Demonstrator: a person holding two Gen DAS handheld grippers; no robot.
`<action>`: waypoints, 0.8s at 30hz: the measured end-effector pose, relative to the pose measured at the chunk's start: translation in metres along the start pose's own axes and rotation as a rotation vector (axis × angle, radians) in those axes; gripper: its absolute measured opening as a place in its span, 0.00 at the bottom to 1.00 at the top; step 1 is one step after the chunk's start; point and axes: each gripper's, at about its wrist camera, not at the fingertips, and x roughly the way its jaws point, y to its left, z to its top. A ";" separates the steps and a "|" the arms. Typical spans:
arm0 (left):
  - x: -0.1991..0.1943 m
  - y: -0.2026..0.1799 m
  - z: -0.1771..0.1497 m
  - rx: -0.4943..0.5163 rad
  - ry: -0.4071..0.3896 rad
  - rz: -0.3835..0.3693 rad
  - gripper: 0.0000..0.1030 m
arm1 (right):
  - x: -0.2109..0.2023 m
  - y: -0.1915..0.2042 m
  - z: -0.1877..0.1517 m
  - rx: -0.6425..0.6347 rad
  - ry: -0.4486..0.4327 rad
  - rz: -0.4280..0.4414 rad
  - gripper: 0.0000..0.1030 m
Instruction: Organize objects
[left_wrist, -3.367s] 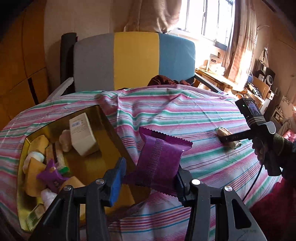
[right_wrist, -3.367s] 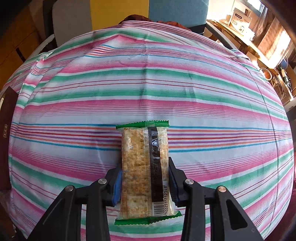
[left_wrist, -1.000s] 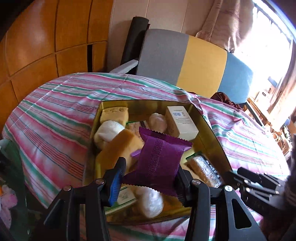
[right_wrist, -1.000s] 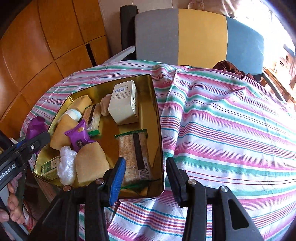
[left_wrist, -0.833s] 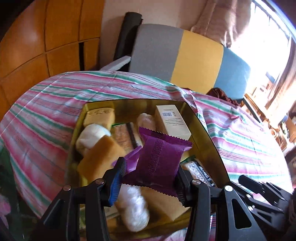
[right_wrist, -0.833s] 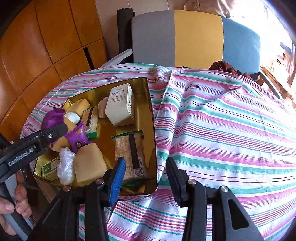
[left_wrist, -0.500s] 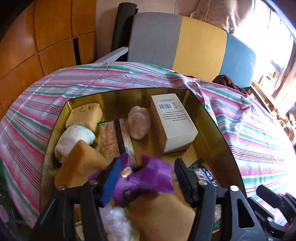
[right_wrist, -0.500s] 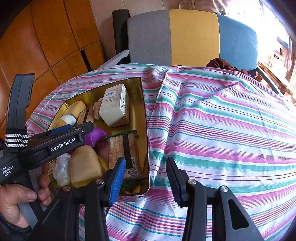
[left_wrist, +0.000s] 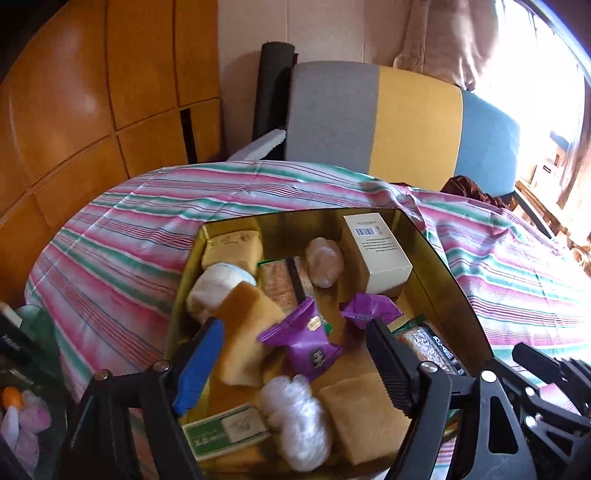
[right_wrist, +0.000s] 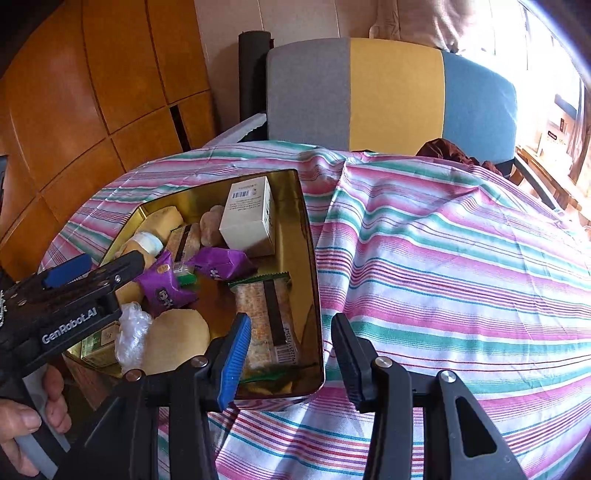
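Observation:
A gold tin sits on the striped tablecloth with many snacks in it. Two purple packets lie loose in its middle, beside a white box and a green-edged cracker packet. My left gripper hovers over the tin with its jaws opening wide; no pad touches either purple packet below. My right gripper stands open over the near right corner of the tin, with nothing between its fingers. A hand holds the left gripper's handle.
A chair with a grey, yellow and blue back stands behind the table. Wooden wall panels rise at the left. The cloth stretches bare to the right of the tin. A soft toy lies below the table's left edge.
My left gripper brought a purple packet over the tin, spread its jaws and dropped it among the snacks. The right gripper stayed open by the tin, where its cracker packet now lies.

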 end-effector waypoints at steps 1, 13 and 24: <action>-0.006 0.004 -0.002 -0.012 -0.005 0.002 0.82 | -0.003 0.003 0.000 -0.007 -0.015 -0.009 0.45; -0.059 0.046 -0.023 -0.131 -0.061 0.102 1.00 | -0.021 0.037 -0.004 -0.075 -0.059 0.004 0.47; -0.071 0.055 -0.042 -0.121 -0.062 0.137 1.00 | -0.020 0.051 -0.012 -0.088 -0.043 0.006 0.47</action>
